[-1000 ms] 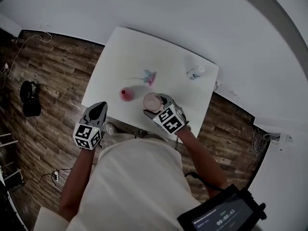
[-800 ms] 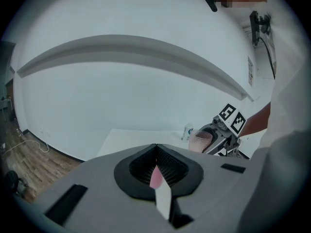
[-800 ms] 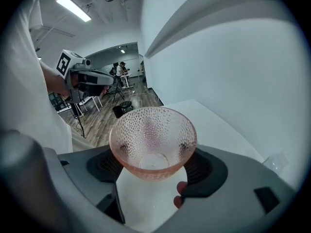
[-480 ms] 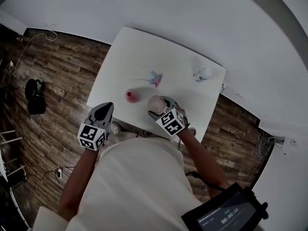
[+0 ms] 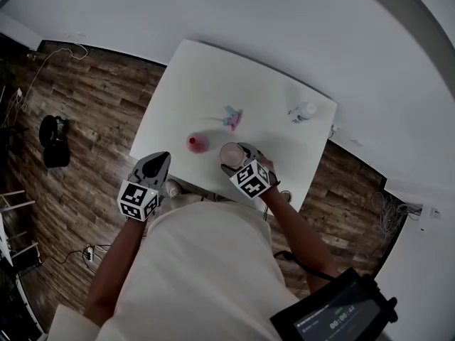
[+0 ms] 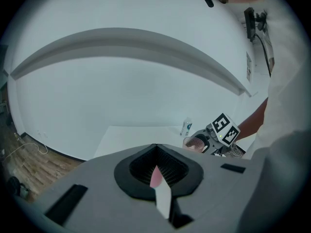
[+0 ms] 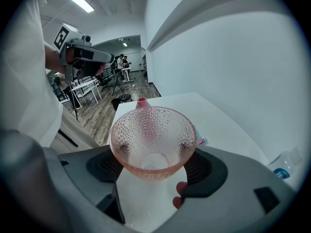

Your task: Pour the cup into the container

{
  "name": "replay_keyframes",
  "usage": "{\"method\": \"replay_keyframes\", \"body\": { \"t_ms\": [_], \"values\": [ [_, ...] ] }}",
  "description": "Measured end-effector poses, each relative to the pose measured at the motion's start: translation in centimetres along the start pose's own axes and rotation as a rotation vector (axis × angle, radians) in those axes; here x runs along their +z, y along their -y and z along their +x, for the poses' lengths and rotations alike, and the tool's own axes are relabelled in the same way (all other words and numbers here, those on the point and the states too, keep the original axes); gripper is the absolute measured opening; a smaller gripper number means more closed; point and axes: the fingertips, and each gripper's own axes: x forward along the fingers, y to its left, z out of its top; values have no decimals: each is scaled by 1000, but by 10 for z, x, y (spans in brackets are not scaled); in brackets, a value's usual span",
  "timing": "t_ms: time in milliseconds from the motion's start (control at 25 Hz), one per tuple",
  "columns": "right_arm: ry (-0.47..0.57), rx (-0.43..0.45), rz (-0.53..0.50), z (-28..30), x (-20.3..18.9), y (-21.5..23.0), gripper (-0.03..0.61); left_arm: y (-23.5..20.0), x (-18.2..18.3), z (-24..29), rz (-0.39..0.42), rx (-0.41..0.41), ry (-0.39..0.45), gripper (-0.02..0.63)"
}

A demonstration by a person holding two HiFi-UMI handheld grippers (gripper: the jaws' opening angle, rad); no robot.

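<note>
A white rectangular table stands on dark wood-plank flooring, its far side close to a pale wall. Three things rest on its top. A small pink container sits near the edge closest to the person, and a little pink-and-teal object lies just beyond it, toward the middle. A clear, white-capped bottle stands upright at the far right corner — well apart from both.

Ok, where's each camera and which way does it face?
Head view: on the head, steeply down at the table; left gripper, right gripper, arms, torso show.
Left gripper view: on that gripper, along its shut jaws toward the wall; right forearm shows.
Right gripper view: on that gripper, over the held cup; white shirt shows.
All three share the bottle.
</note>
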Motion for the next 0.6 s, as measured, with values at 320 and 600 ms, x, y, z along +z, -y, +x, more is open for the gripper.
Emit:
{"method": "replay_keyframes", "body": {
  "t_ms": [320, 600],
  "values": [
    [-22, 12, -19, 21, -11, 1, 368, -5, -9, 4, -1, 9, -34, 9],
    [-35, 22, -32, 37, -17, 4, 367, -12, -16, 6, -8, 27, -54, 9]
  ]
}}
